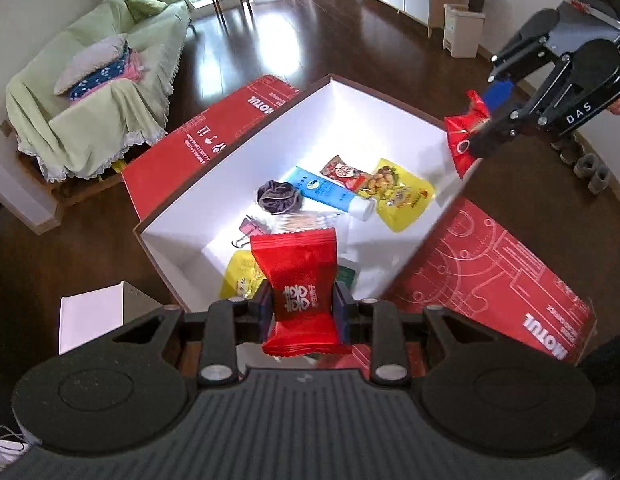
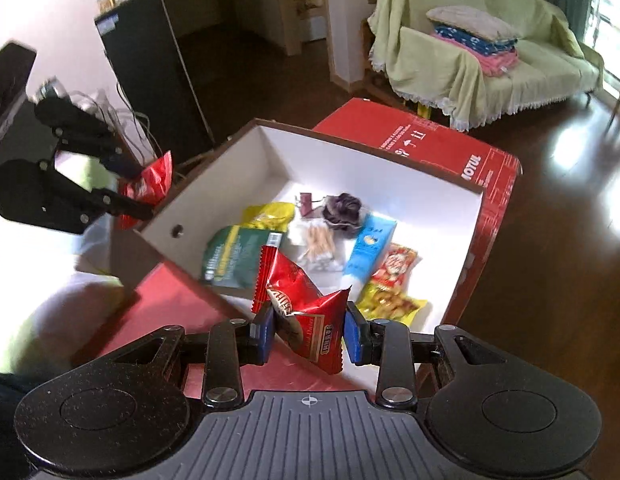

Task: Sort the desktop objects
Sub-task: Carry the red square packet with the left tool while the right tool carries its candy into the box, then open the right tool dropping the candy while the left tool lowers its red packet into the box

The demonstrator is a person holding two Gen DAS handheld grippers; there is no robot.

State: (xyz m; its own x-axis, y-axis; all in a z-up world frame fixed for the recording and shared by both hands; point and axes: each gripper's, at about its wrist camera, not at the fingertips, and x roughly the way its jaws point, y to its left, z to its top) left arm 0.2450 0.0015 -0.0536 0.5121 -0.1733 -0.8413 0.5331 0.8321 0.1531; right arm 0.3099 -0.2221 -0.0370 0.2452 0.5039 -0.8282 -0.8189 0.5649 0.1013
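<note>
Both grippers carry a snack above the open white-lined cardboard box with red outer flaps (image 1: 270,152), and the coming move turns on which packet already hangs over the box's cavity.

The left gripper (image 1: 306,308) has its jaws closed narrowly on a glossy red square candy packet with white characters (image 1: 300,280). In the left wrist view the packet stands upright at lower centre, its long axis pointing up the frame, directly over the near corner of the box; the interior lies straight ahead and below it.

The right gripper (image 2: 310,336) has its jaws pinching a crinkled red foil snack packet with a brown printed label (image 2: 306,312), tilted so its long axis runs from upper left to lower right. In the right wrist view it sits at lower centre over the near wall and red flap, with the box floor just beyond.

Already lying in the box are a blue and white tube (image 1: 333,192), a yellow snack pouch (image 1: 401,194), a dark fabric scrunchie (image 1: 278,197) and a green packet (image 2: 240,258).

Judging by this, either hand need only ease forward a little and release; the left looks slightly better placed.
</note>
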